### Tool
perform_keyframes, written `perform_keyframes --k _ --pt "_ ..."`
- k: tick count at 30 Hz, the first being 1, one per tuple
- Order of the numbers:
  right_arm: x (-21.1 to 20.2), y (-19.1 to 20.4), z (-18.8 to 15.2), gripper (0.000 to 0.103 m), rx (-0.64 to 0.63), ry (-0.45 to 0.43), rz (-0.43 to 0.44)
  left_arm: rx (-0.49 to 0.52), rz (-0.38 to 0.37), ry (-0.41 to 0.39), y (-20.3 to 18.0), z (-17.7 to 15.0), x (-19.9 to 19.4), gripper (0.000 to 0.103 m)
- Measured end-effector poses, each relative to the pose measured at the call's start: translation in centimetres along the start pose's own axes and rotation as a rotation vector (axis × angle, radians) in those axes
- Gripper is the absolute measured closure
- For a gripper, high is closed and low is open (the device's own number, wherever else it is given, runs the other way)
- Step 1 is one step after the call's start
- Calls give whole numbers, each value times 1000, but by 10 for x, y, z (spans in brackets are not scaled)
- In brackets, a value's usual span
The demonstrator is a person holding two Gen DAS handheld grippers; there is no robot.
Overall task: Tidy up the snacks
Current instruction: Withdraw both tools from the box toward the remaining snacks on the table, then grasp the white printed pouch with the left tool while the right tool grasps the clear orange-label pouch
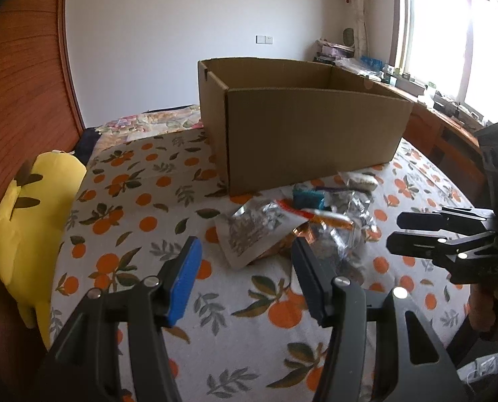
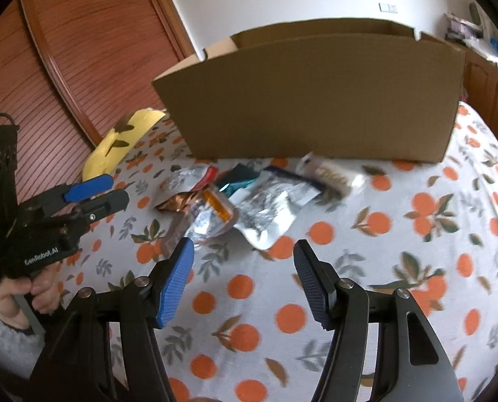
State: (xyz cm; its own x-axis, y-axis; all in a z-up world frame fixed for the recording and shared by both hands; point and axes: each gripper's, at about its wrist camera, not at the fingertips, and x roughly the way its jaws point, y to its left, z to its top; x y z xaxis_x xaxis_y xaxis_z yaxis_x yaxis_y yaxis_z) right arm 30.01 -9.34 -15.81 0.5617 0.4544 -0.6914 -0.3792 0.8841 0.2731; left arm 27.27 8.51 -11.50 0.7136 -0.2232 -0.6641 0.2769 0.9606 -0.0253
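Plainly, both sets of jaws stood partly open with nothing between them. The left gripper (image 1: pixel 245 264) tilted down over the bed, its blue pad (image 1: pixel 187 281) and dark pad bracketing bare bedspread just short of the snack pile. The right gripper (image 2: pixel 243 274) tilted down likewise, its pads apart over printed fabric near the pile's front edge. In the right wrist view, a hand (image 2: pixel 21 289) with a grey sleeve gripped the handle of the left gripper at the left edge.

Both hovered above a bed covered by a white bedspread (image 1: pixel 141 207) printed with oranges and leaves. A yellow plush toy (image 1: pixel 27 231) lay along the bed's left side against a slatted reddish wooden panel (image 1: pixel 21 83). Beyond stood a white wall, and a bright window (image 1: pixel 449 33) above a cluttered wooden ledge.

The snack packets (image 2: pixel 242 201) lay in a loose heap on the bedspread, just in front of an open cardboard box (image 1: pixel 309 127). Among them were silver foil pouches (image 2: pixel 269 214), a teal packet (image 2: pixel 238 181), an orange-and-clear wrapper (image 2: pixel 215 207) and a coppery one. The box stood upright behind them, its inside hidden from both views.
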Motion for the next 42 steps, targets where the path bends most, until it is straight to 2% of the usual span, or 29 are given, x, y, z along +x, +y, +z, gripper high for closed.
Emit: perform_keyframes --k 4,7,12,18,28,32,37,42 --pt "13 21 -2 40 -36 19 21 0 7 9 11 -9 3 47" --pt "26 38 -3 46 -78 62 41 -17 0 11 20 -15 7 47" --pt "44 47 -3 46 -100 93 -8 -46 -4 2 31 -18 9 47" --pt "55 49 8 47 -107 81 -62 -48 -15 -4 36 -18 11 47" --pt "67 54 14 46 -150 72 -100 -53 -46 -1 34 -15 15 47" --pt "65 52 13 69 -164 70 -94 -37 -58 3 30 -11 16 47" --pt "55 44 11 75 -154 81 -66 6 -66 10 25 -3 19 47" --pt "38 38 -1 76 -180 95 -70 47 -130 32 21 8 26 46"
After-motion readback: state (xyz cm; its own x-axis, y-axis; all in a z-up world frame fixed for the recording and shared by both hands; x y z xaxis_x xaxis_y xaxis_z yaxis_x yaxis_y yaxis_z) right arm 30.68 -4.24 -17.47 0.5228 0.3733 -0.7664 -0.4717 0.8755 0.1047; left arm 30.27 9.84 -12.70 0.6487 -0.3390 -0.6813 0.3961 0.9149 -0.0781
